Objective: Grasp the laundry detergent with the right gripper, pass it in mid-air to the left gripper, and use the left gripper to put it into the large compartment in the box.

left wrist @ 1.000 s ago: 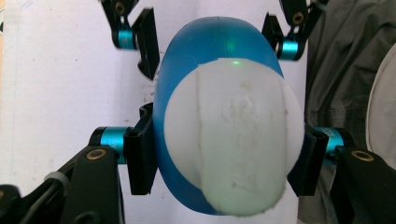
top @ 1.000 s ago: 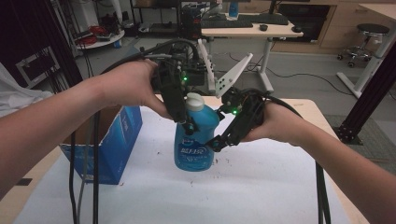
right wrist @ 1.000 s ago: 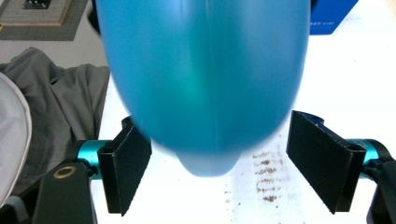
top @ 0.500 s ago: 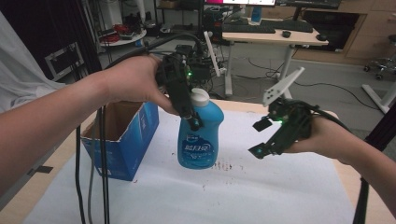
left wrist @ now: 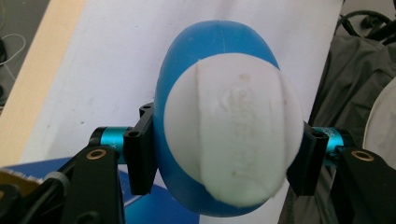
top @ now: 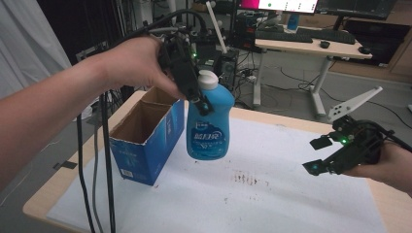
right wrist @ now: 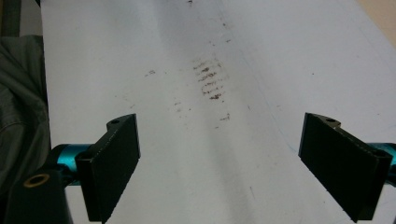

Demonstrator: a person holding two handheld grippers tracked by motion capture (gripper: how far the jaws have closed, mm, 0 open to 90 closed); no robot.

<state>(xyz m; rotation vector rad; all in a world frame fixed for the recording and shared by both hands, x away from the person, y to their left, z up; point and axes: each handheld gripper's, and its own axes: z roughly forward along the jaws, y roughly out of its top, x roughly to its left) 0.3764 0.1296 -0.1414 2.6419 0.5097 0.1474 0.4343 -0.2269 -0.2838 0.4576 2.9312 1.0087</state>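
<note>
A blue bottle (top: 209,128) with a white cap (top: 209,79) hangs upright above the white table sheet (top: 291,204), next to an open blue cardboard box (top: 145,141). My left gripper (top: 200,101) is shut on the bottle just below the cap. The left gripper view looks down on the cap (left wrist: 231,140), with a black pad (left wrist: 140,149) pressed against each side of the bottle. My right gripper (top: 317,155) is low at the right of the table, well away from the bottle. Its jaws have just been opening and nothing is between them (right wrist: 233,163).
Brown smudges (top: 245,178) mark the sheet between the bottle and the right gripper, also seen in the right gripper view (right wrist: 209,81). Black cables (top: 104,160) hang from the left hand past the box. Desks and monitors stand beyond the table's far edge.
The left gripper has lifted the bottle off the sheet and carried it toward the box. The right gripper has left the bottle, moved away to the right and opened wider.
</note>
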